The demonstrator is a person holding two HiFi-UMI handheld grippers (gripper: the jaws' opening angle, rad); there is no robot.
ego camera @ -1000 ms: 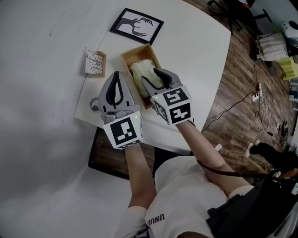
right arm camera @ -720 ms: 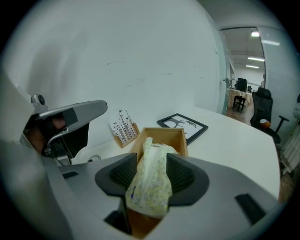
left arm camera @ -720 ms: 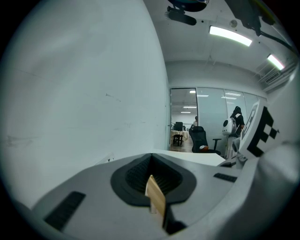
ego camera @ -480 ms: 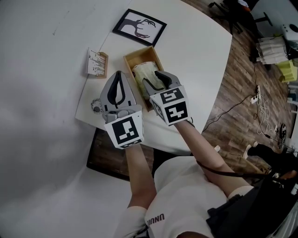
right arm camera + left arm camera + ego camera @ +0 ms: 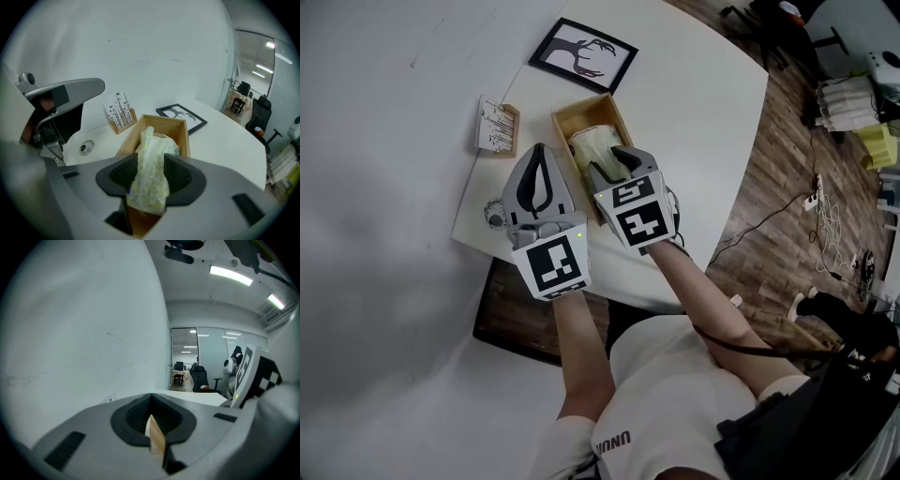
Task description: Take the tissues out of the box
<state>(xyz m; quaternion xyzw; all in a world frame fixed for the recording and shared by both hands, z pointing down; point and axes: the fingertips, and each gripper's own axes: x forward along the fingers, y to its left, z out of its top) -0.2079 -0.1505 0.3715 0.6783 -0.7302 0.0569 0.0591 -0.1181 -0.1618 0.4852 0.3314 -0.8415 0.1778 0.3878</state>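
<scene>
Right tongs [image 5: 150, 177] are clenched on the tissues [image 5: 149, 180], a soft pack with a pale yellow-green wrapper printed all over with tiny faint shapes. The wrapper is creased and bunched where the ribbed black pads squeeze it. Its lower end hangs below the pads. Its upper part runs forward into the open wooden box [image 5: 161, 121], so the pack stands partly out of the box and partly within it.

In the head view the same tongs [image 5: 607, 161] reach over the near end of the box [image 5: 581, 105], with the pale pack [image 5: 592, 142] showing inside.

Left tongs [image 5: 152, 423] are clamped on a thin edge of pale wood [image 5: 156, 439], which stands upright between the pads. Seen from the head, they [image 5: 538, 159] lie along the box's left side, though that contact is hidden there.

The box sits on a white bench [image 5: 694, 94]. A black-framed picture [image 5: 584, 53] of a dark branching figure lies just beyond it. A small wooden card stand [image 5: 497, 127] is to its left.
</scene>
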